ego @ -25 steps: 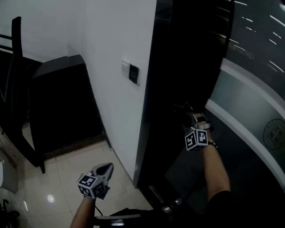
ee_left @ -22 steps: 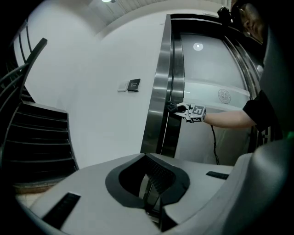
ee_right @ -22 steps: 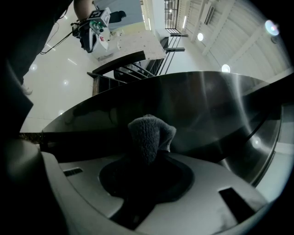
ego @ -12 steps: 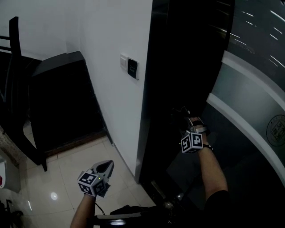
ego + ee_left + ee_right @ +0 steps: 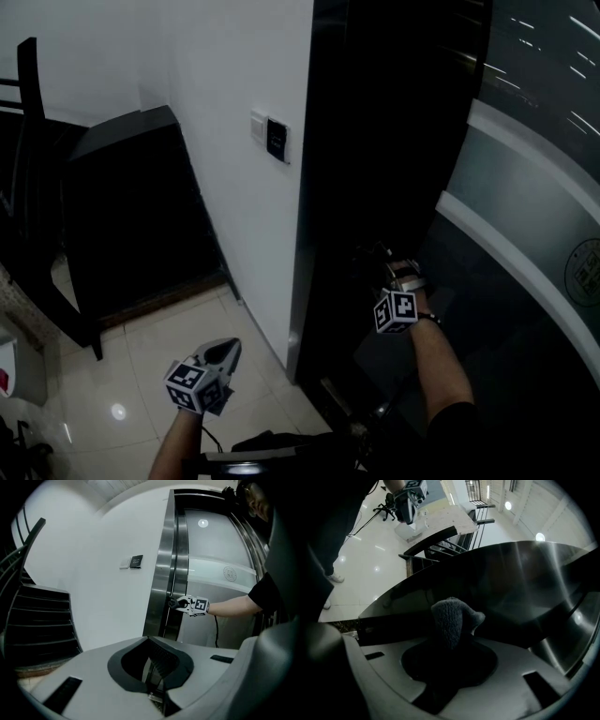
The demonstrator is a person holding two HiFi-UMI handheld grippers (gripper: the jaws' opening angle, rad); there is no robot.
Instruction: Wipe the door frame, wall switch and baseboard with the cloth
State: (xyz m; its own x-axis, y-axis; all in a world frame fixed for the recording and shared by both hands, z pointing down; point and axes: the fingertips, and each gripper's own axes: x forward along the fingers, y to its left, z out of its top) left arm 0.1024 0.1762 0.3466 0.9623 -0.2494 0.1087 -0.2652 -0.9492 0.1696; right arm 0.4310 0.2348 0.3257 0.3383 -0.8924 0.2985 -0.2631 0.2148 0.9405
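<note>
The right gripper [image 5: 373, 262], jaws clamped on the cloth [image 5: 452, 620], wipes the door frame [image 5: 314, 187]; the left gripper [image 5: 223, 352] is closed on nothing, and the wall switch [image 5: 277, 140] seemingly awaits.

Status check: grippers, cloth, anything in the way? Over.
Right gripper shut on cloth, against the door frame. Left gripper shut, empty, held low. Nothing seen blocking the frame.

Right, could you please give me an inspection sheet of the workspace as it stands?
Surface: door frame, dark glossy metal; no dirt visible.
Job's things: grey cloth at the frame; switch on the white wall; baseboard not made out.
Clutter: nothing seen.
Grippers: right gripper jaws shut on the cloth; left gripper jaws shut, empty, low over the floor.
Cables: one cable hangs below the right gripper.
Surroundings: dark cabinet, chair, tiled floor.
</note>
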